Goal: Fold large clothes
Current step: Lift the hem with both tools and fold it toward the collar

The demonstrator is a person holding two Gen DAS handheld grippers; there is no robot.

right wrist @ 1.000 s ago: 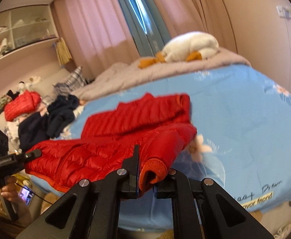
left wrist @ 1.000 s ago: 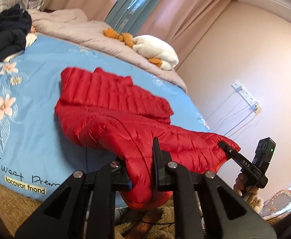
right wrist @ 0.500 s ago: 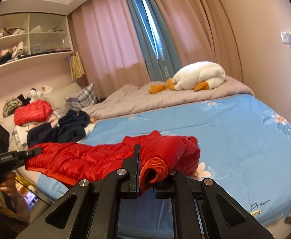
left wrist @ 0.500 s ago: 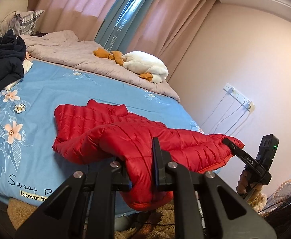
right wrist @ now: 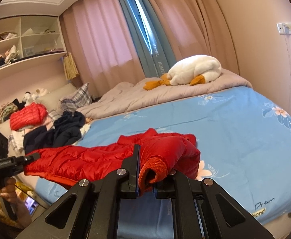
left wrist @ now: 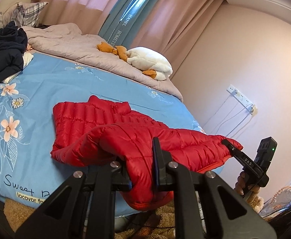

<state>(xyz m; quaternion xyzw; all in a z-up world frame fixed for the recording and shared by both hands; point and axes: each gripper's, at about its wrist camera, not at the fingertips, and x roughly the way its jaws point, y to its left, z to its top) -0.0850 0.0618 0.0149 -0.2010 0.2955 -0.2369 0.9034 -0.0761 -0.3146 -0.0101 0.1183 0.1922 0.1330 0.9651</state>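
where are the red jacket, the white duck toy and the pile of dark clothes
red jacket (left wrist: 137, 137), left wrist view, quilted middle
white duck toy (right wrist: 197, 67), right wrist view, its back
pile of dark clothes (left wrist: 3, 53), left wrist view, middle of the heap

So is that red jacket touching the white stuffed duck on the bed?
Apart. The left wrist view shows bare blue sheet and grey blanket between the jacket and the duck.

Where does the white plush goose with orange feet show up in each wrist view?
Left wrist: white plush goose with orange feet lies upper centre, on the grey quilt.
Right wrist: goose sits upper right of centre, same quilt.
Shared landmark: blue curtain strip with lettering just behind it.
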